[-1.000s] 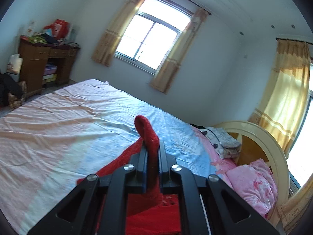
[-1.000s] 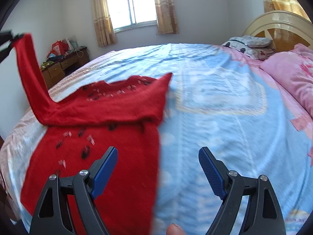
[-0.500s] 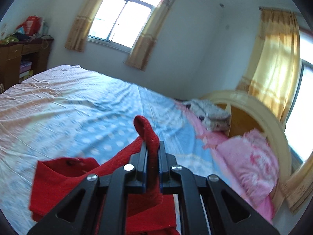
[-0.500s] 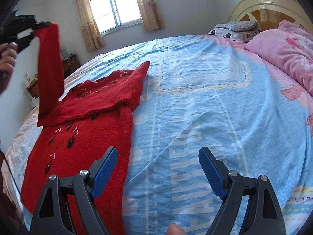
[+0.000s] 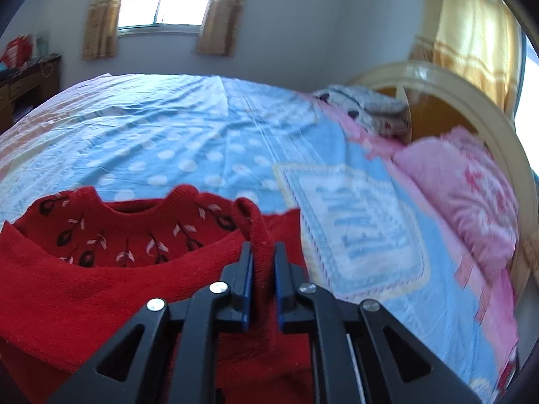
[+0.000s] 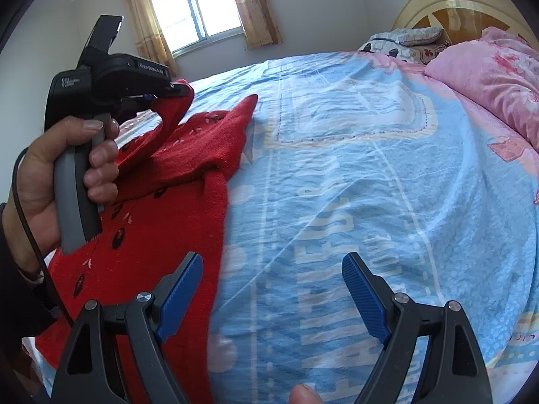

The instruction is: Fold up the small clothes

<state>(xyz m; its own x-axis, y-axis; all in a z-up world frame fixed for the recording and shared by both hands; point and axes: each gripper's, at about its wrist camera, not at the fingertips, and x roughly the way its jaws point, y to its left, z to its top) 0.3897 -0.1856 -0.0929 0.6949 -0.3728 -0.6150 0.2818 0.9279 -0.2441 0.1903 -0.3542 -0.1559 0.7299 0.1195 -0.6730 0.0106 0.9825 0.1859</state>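
Observation:
A small red sweater (image 6: 145, 222) with dark and white leaf marks lies on the bed's blue sheet (image 6: 353, 185). Its neckline shows in the left wrist view (image 5: 134, 232). My left gripper (image 5: 262, 256) is shut on the cuff of one red sleeve (image 5: 259, 235) and holds it over the sweater's chest. In the right wrist view the left gripper (image 6: 168, 92) holds that sleeve (image 6: 175, 107) lifted above the sweater. My right gripper (image 6: 271, 289) is open and empty, low over the sheet beside the sweater's right edge.
Pink pillows (image 6: 488, 77) and a folded grey blanket (image 5: 370, 107) lie at the cream headboard (image 5: 471, 101). A wooden desk (image 5: 27, 77) stands at the far left wall. A curtained window (image 6: 195, 10) is behind the bed.
My left gripper has carried the sleeve across to the right and lower, over the sweater's body. My right gripper has stayed open and moved closer to the sweater's edge.

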